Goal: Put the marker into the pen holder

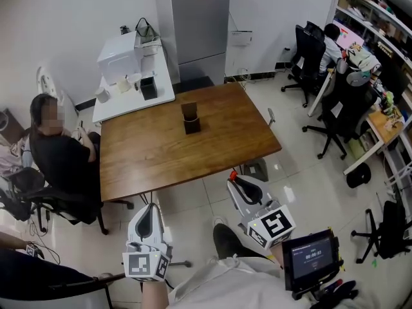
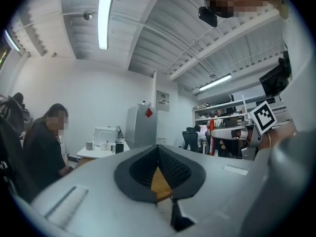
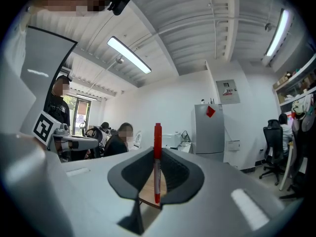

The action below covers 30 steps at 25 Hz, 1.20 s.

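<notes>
The dark pen holder (image 1: pixel 190 118) stands upright near the middle of the wooden table (image 1: pixel 148 153). In the head view both grippers hang over the floor, short of the table's near edge. My right gripper (image 1: pixel 235 181) is shut on a red marker (image 1: pixel 233 174). In the right gripper view the marker (image 3: pixel 157 132) stands upright between the dark pads, with its cap sticking out above my right gripper (image 3: pixel 157 154). My left gripper (image 1: pixel 152 207) is lower left of it. In its own view my left gripper (image 2: pixel 158 149) is shut with nothing in it.
A person (image 1: pixel 58 150) sits in a chair at the table's left edge. A white side table (image 1: pixel 164 92) with an appliance and a grey cabinet (image 1: pixel 199 24) stand behind the table. Office chairs (image 1: pixel 309 50) and desks fill the right side. A small screen (image 1: pixel 312 256) is at my lower right.
</notes>
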Tool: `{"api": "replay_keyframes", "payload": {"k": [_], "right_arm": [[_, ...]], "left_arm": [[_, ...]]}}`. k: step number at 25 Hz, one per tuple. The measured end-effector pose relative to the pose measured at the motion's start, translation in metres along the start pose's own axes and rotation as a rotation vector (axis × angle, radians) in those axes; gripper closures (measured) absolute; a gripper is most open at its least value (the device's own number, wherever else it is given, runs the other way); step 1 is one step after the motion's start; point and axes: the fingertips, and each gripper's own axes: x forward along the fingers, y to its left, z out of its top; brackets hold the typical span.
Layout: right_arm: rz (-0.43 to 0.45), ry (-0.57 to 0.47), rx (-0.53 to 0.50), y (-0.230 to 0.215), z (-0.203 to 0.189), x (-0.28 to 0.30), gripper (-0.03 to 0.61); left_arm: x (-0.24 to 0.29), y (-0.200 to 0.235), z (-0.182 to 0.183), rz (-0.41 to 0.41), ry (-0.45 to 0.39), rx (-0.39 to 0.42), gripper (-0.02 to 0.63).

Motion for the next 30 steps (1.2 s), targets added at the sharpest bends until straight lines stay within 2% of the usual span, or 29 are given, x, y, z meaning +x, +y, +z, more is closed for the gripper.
{"api": "replay_keyframes", "payload": {"k": [7, 14, 18, 25, 30], "right_arm": [[0.001, 0.002, 0.035, -0.053, -0.014, 0.072, 0.532], [0.048, -0.02, 0.075, -0.125, -0.005, 0.183, 0.532], [0.075, -0.023, 0.076, -0.152, 0.001, 0.23, 0.532], [0.069, 0.0, 0.082, -0.165, -0.008, 0.289, 0.532], [0.049, 0.035, 0.113, -0.17, -0.034, 0.333, 0.532]], "left_arm": [[0.078, 0.027, -0.011, -0.004, 0.021, 0.007, 0.598], [0.188, 0.076, 0.003, 0.07, 0.018, 0.017, 0.598], [0.237, 0.094, 0.007, 0.085, 0.025, 0.012, 0.598], [0.292, 0.114, -0.005, 0.032, 0.065, -0.017, 0.598], [0.316, 0.123, -0.024, -0.03, 0.114, -0.036, 0.598]]}}
